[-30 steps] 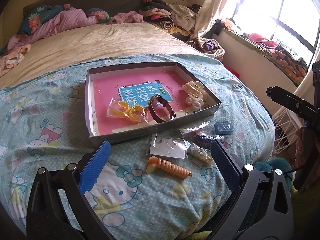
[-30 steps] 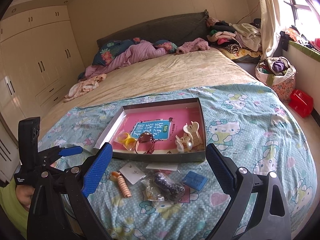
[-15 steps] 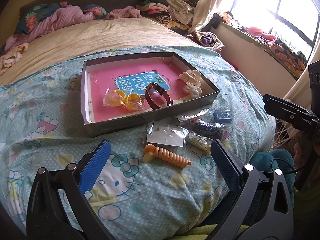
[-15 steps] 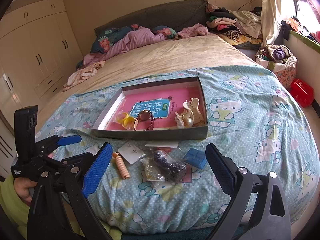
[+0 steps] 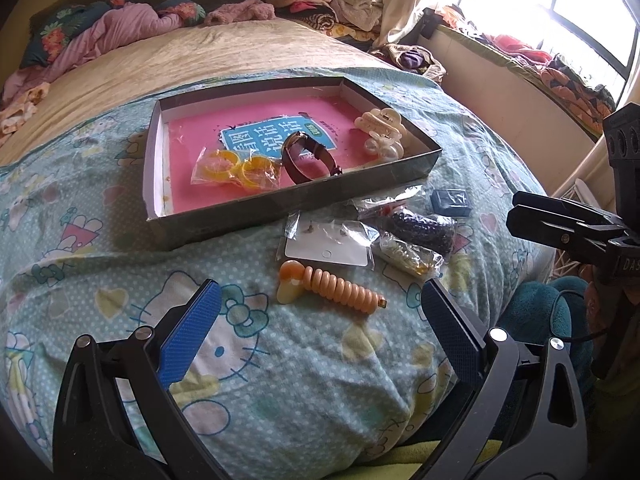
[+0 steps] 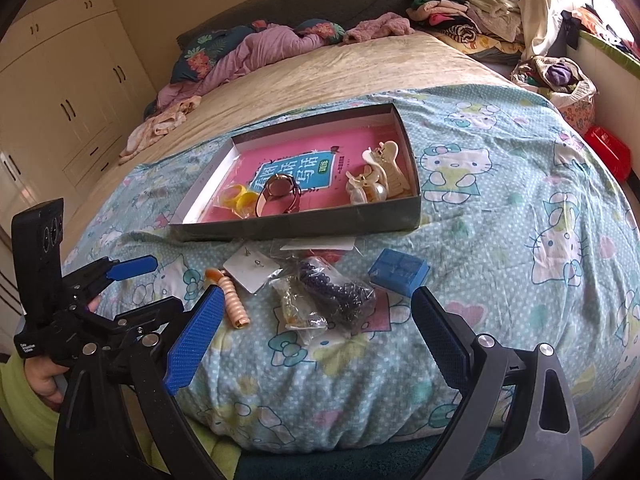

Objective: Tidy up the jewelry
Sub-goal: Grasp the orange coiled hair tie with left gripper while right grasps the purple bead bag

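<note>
A dark shallow box (image 5: 416, 158) (image 6: 410, 210) with a pink lining sits on the bed. It holds bagged yellow rings (image 5: 236, 166), a brown watch (image 5: 306, 158) (image 6: 280, 194) and cream hair claws (image 5: 380, 132) (image 6: 376, 178). In front of it lie an orange spiral clip (image 5: 332, 286) (image 6: 232, 296), an earring card (image 5: 326, 240), bagged dark beads (image 5: 424, 226) (image 6: 336, 292), a small bag (image 6: 298, 312) and a blue case (image 5: 450, 202) (image 6: 398, 274). My left gripper (image 5: 318, 334) is open just short of the spiral clip. My right gripper (image 6: 314, 334) is open just short of the bags.
The items lie on a teal Hello Kitty blanket (image 5: 100, 280) that drops off at the near bed edge. Pillows and clothes (image 6: 260, 48) are piled at the headboard. A wardrobe (image 6: 60, 80) stands to the left, a window ledge (image 5: 520, 64) to the right.
Both grippers have moved forward and down towards the loose items in front of the box. Both stay open. Nothing on the bed has moved.
</note>
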Action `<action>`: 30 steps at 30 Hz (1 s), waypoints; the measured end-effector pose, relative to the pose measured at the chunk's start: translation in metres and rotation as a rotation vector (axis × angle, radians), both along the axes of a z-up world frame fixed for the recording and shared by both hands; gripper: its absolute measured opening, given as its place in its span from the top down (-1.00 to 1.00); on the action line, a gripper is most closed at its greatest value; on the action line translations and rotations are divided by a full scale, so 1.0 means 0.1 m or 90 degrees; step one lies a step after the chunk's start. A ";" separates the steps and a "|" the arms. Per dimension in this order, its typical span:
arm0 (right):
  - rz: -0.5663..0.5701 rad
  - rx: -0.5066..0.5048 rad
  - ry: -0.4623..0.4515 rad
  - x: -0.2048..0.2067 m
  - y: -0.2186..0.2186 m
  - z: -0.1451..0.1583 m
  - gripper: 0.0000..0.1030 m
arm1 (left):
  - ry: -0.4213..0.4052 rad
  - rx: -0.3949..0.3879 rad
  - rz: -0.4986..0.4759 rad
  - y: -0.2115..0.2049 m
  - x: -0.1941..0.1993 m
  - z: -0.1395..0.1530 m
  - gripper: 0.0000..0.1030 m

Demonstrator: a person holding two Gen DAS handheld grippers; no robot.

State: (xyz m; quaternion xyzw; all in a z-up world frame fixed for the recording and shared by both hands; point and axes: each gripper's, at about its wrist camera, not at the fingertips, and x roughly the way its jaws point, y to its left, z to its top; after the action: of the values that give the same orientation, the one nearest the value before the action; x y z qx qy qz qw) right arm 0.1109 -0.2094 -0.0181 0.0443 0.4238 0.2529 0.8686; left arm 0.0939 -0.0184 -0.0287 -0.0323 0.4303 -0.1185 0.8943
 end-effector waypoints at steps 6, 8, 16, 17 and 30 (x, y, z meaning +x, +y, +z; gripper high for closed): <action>-0.003 0.008 0.035 0.06 0.00 -0.17 -0.81 | 0.015 0.014 -0.013 -0.07 0.02 -0.14 -0.81; -0.006 0.012 0.048 0.09 0.00 -0.22 -0.81 | 0.019 0.017 -0.016 -0.08 0.03 -0.19 -0.81; -0.010 0.025 0.102 0.24 0.06 -0.49 -0.62 | 0.036 0.027 -0.017 -0.09 0.10 -0.35 -0.81; -0.016 0.027 0.111 0.28 0.06 -0.53 -0.59 | 0.036 0.026 -0.018 -0.09 0.12 -0.37 -0.81; -0.028 0.051 0.140 0.52 0.17 -0.74 -0.43 | 0.045 0.022 -0.025 -0.08 0.27 -0.50 -0.81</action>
State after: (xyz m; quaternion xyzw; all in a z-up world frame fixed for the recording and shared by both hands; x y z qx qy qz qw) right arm 0.1630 -0.1921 -0.0918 0.1159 0.5052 0.2440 0.8197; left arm 0.1208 -0.0268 -0.0783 -0.0128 0.4642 -0.1271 0.8765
